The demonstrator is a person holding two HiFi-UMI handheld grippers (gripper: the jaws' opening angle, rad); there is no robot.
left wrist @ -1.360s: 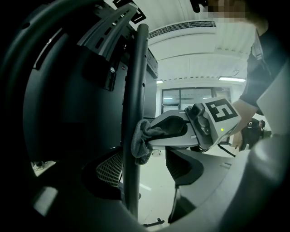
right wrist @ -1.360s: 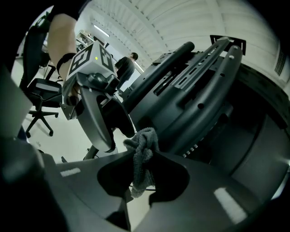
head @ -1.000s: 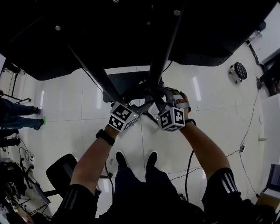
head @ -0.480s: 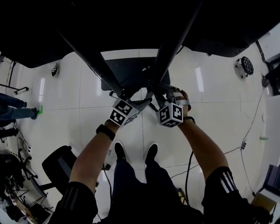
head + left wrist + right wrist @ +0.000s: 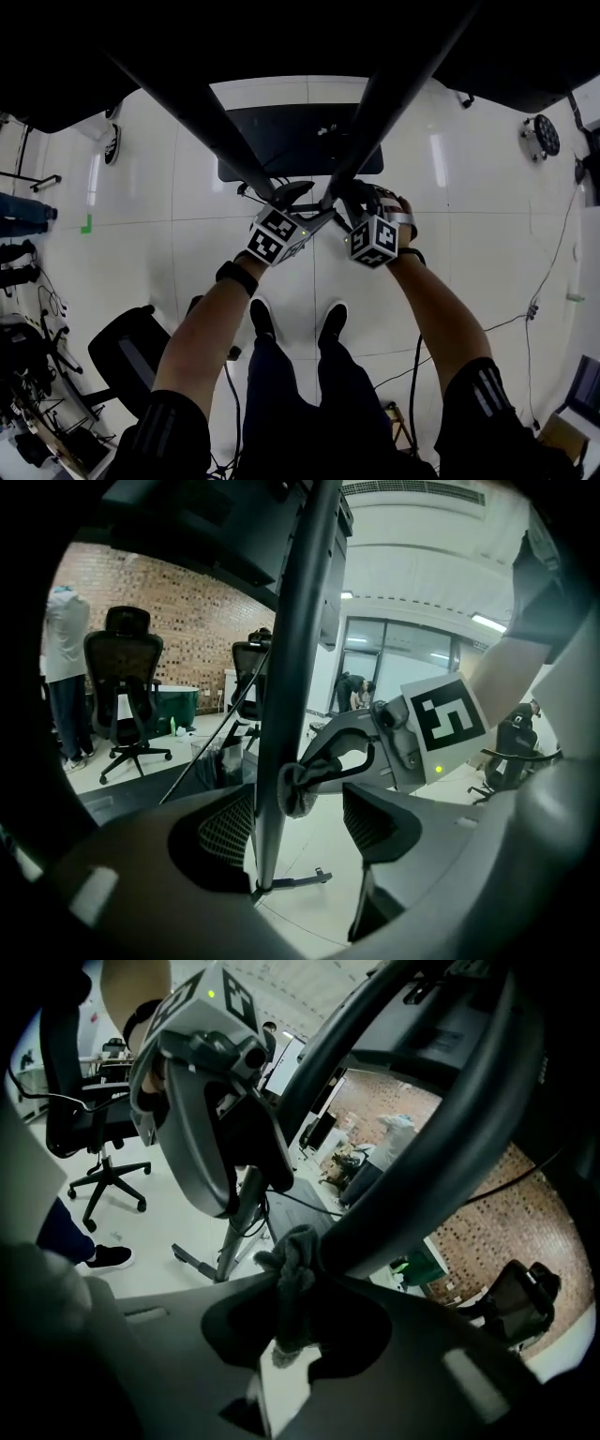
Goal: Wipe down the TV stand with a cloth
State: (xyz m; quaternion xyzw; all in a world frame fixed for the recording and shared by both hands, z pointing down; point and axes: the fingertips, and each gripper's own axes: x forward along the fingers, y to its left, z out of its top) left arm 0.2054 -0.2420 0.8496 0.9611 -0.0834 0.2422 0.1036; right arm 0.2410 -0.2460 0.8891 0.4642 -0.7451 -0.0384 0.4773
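Note:
The black TV stand has a flat base plate on the white floor and two slanted black poles that meet near my hands. My right gripper is shut on a small grey cloth, and the cloth is pressed against a pole. In the right gripper view that pole runs just beyond the cloth. My left gripper is right beside it. Its jaws stand open with the same pole between them, close to the left jaw.
A black office chair stands at my lower left and cables trail over the floor at the right. My shoes are just behind the base plate. More office chairs and people are farther off.
Both grippers have stayed together at the poles and shifted slightly toward the base plate. The head view has tilted, so more of the base plate shows.

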